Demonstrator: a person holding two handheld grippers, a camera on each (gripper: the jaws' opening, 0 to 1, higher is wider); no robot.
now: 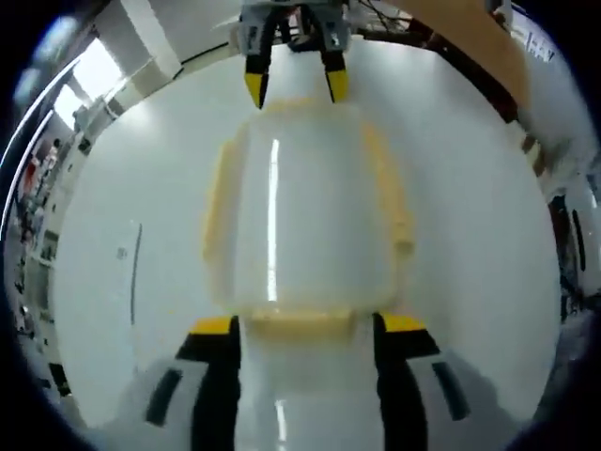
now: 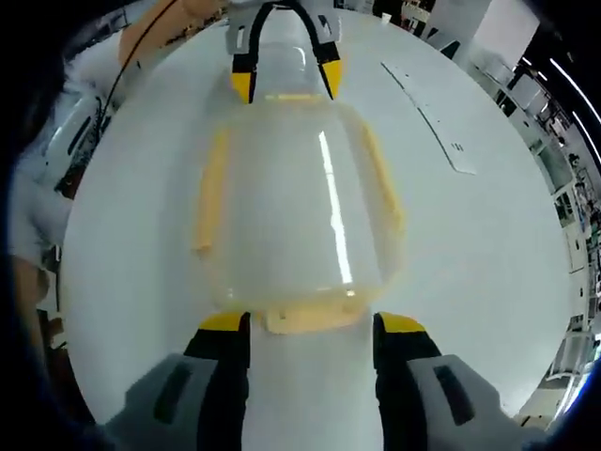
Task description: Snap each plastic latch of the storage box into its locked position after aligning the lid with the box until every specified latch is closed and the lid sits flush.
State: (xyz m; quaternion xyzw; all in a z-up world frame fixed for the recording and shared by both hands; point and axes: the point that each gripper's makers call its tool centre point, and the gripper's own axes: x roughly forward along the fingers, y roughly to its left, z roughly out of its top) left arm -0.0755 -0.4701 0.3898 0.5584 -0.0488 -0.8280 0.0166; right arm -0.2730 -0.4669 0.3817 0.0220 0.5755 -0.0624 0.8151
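Translucent plastic, clear with a milky cast, makes up the rectangular storage box [image 1: 305, 211] lying on the white table top [image 1: 141, 282] between my two grippers. Its lid [image 2: 291, 197] is on, and pale yellow latches run along the edges.

Left gripper view: my left gripper [image 1: 308, 329] stands at the near short end of the box. Its black, yellow-tipped fingers [image 1: 214, 329] are spread wide, one either side of the yellow end latch [image 1: 300, 326], which lies between the tips. I cannot tell whether either tip touches the box; nothing is gripped. Long yellow side latches [image 1: 219, 211] lie along both flanks. At the far short end my right gripper [image 1: 294, 86] comes in from the top, tips apart at the box edge.

Right gripper view: my right gripper [image 2: 310, 329] stands at its own short end, fingers [image 2: 404, 329] likewise wide apart and holding nothing. The end latch [image 2: 305, 319] on this side sits between the tips and looks tilted slightly outward from the lid edge; whether it is fully seated I cannot tell. Opposite, my left gripper [image 2: 286, 83] brackets the far end with parted tips.

A thin dark seam [image 2: 423, 103] crosses the table well to one side of the box.
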